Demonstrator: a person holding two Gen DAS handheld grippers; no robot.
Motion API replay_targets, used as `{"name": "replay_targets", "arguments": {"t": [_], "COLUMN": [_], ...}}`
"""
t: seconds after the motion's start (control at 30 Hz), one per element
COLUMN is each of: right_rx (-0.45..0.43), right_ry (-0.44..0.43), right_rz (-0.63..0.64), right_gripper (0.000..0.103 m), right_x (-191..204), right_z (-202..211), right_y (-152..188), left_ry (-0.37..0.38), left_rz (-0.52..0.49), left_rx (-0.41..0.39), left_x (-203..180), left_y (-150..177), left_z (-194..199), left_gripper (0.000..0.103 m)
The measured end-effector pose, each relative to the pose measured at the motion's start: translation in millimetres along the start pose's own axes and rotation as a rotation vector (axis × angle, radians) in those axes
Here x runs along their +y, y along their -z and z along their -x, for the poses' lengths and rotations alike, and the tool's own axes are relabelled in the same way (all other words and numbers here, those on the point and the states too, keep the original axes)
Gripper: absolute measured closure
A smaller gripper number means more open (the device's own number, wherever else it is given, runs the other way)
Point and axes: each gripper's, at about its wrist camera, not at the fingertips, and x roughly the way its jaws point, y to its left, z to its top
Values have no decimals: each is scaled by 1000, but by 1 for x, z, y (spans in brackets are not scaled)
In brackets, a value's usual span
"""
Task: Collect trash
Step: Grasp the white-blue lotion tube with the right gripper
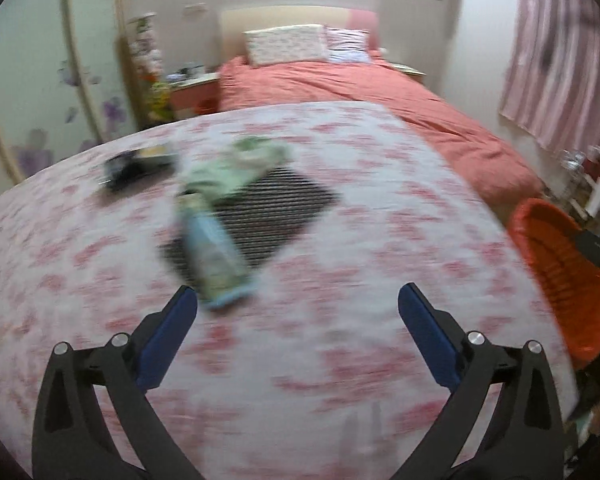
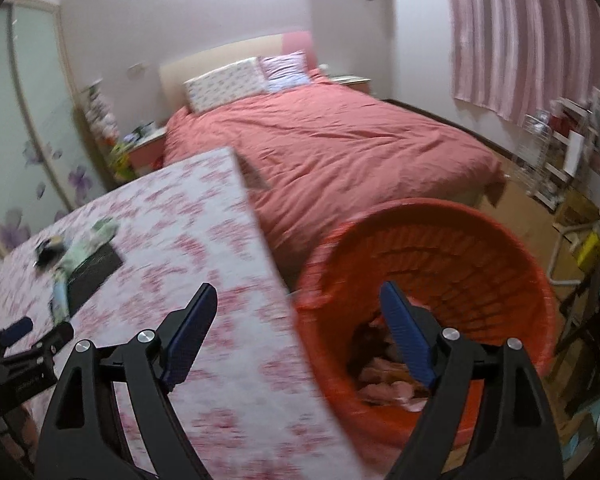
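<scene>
Task judged partly complete. The orange bin (image 2: 440, 248) beside the table's right edge already holds pinkish scraps at its bottom. Still on the floral-cloth table (image 1: 340, 360), toward its far left corner: a blue-green wrapper (image 1: 212, 252), a crumpled green wrapper (image 1: 240, 164) and a dark packet (image 1: 136, 168), around a black striped mat (image 1: 268, 216). Left gripper (image 1: 298, 308) spread wide and empty, near the blue-green wrapper; right gripper (image 2: 298, 308) spread, empty, over the table's right edge and the bin. No legible writing; blur prevents reading.

The left gripper (image 1: 298, 300) points downward with its blue-padded jaws spread wide and nothing between them. The right gripper (image 2: 298, 300) tilts down likewise, jaws parted and empty, the left gripper visible off its left side.
</scene>
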Motion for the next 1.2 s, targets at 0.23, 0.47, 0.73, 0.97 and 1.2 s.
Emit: {"name": "replay_targets", "arguments": {"t": [0.23,0.47,0.73,0.97,1.2], "right_rx": [52,99,149,195,209], "right_ry": [-121,-251,-346,-321,-300], "right_rz": [124,235,292,350,395], "right_gripper": [20,31,45,51,74], "right_x": [80,169,255,291,299], "right_z": [-15,-34,-72,-98,-102], "right_y": [6,15,10,16,24], "left_ry": [-167,-272,-223,-187,-144], "left_rz": [78,118,189,251,280], "left_rx": [13,37,17,27,40], "left_x": [82,143,187,212,215], "left_y": [12,21,19,21,23], "left_z": [1,0,1,-7,-12], "left_gripper": [4,4,4,4,4]}}
